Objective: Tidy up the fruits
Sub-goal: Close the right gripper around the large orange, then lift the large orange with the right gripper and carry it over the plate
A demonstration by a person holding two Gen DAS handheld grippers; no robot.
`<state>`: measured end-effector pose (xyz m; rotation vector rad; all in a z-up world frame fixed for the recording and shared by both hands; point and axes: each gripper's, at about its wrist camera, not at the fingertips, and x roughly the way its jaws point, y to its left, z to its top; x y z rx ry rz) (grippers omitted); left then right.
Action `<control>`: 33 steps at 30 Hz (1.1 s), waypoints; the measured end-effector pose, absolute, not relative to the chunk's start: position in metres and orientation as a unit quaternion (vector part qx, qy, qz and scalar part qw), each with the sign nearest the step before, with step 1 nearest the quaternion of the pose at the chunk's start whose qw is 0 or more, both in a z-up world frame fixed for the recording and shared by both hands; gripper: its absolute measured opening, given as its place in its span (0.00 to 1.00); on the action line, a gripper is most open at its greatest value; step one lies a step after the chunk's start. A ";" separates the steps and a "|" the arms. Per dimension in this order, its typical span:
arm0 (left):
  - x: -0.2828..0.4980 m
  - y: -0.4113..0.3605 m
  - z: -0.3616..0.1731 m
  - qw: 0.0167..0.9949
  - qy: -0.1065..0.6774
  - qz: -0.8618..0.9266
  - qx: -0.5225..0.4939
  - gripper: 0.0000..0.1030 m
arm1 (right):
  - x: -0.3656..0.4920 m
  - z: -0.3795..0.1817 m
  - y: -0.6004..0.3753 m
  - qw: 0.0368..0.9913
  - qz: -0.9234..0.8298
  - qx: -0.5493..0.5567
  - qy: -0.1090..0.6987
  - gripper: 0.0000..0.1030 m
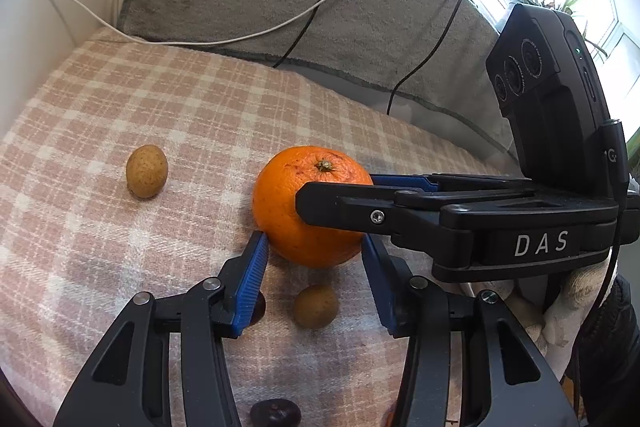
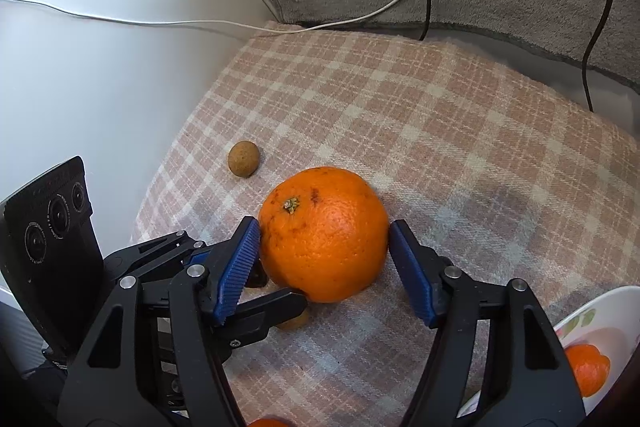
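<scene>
The orange point(image 2: 324, 233) sat on the plaid cloth point(image 2: 460, 131), squarely between the right gripper's point(image 2: 322, 267) blue pads point(image 2: 408, 267), stem up; both pads sat at its sides, though a firm grip could not be told. The left gripper point(image 1: 316, 279) stood open just short of it, astride a small brown fruit point(image 1: 316, 306). The right hand was better placed; the bowl point(image 2: 616, 311) lay to its right.

Both wrist views look steeply down, close in, along their own tongs onto the plaid blanket point(image 1: 168, 99). They share the orange point(image 1: 296, 203) at frame centre — and each shows the opposite unit at its edge.
</scene>
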<state>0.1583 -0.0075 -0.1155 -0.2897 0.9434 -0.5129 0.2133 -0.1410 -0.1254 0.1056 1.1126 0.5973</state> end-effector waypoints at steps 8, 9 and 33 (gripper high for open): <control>0.149 -0.013 -0.103 0.856 0.436 -0.247 -0.126 0.46 | 0.203 -0.112 -0.149 0.814 0.280 0.051 0.506 0.67; 0.147 -0.014 -0.101 0.857 0.435 -0.248 -0.125 0.46 | 0.202 -0.111 -0.150 0.815 0.280 0.051 0.504 0.67; 0.115 -0.106 -0.060 0.857 0.403 -0.313 -0.074 0.46 | 0.139 -0.067 -0.248 0.857 0.231 0.089 0.451 0.67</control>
